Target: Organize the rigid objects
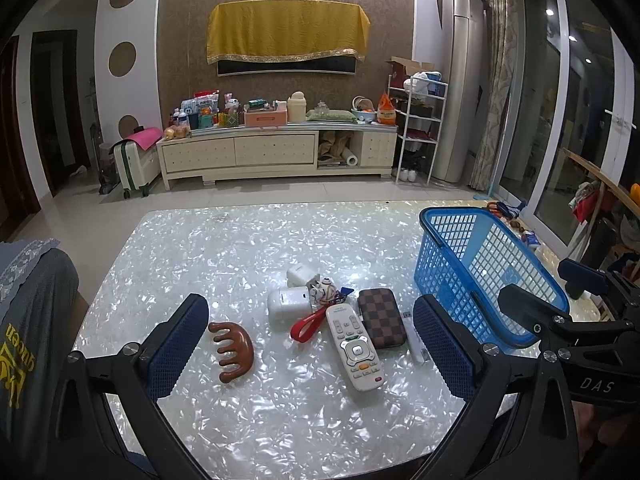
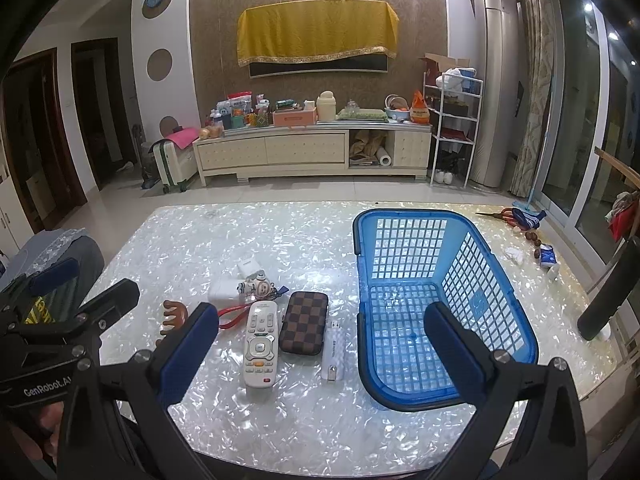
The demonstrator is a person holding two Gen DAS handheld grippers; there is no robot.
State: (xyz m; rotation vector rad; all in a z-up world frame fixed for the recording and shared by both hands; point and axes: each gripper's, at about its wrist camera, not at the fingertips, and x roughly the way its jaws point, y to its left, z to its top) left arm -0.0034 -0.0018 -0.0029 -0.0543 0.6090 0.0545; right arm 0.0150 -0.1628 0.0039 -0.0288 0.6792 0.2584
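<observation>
On the pearly table (image 1: 248, 248) (image 2: 224, 240) lies a cluster of small items: a brown wooden comb (image 1: 232, 346) (image 2: 173, 314), a white remote (image 1: 355, 347) (image 2: 260, 344), a brown checkered case (image 1: 380, 318) (image 2: 304, 322), a white stick-shaped device (image 1: 416, 346) (image 2: 333, 354), white chargers (image 1: 289, 300) (image 2: 226, 290), a small figurine (image 1: 322, 289) (image 2: 256, 286) and a red strap (image 1: 306, 324) (image 2: 230, 317). A blue basket (image 1: 480, 272) (image 2: 440, 300) stands to their right with nothing inside. My left gripper (image 1: 310, 348) hangs open above the near items. My right gripper (image 2: 322, 354) hangs open too.
Scissors (image 2: 502, 214) and small clutter (image 2: 546, 256) lie at the table's far right edge. A cloth-covered chair (image 1: 28, 300) stands at the left. Each gripper's body shows in the other's view. Beyond the table are tiled floor and a cabinet (image 1: 276, 152).
</observation>
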